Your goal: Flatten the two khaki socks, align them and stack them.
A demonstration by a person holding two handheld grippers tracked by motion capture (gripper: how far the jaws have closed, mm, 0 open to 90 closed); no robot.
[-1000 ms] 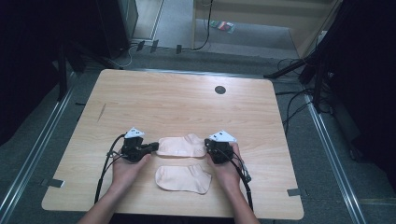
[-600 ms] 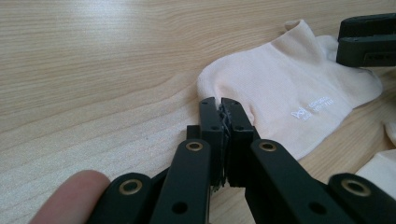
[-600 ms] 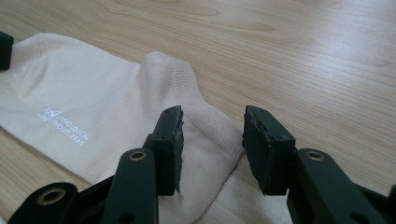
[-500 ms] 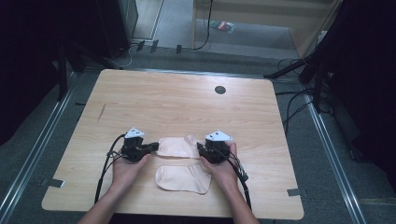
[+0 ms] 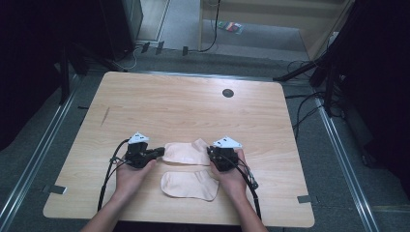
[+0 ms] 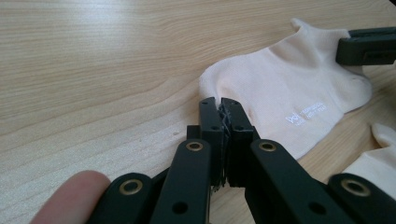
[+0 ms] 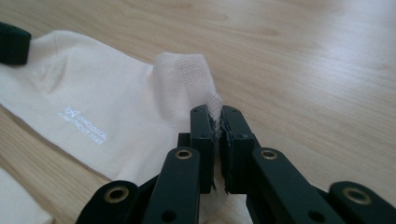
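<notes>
Sock stretched flat between both tools, toe end nipped in left gripper, cuff pinched in right gripper, jaws just re-closed; thin bites, so liable to slip free or drag across near sock once lifted.

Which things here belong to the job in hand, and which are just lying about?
In the job: far sock, left gripper and right gripper, each shut on one end of it.
Lying about: near sock, table's dark round hole.
</notes>
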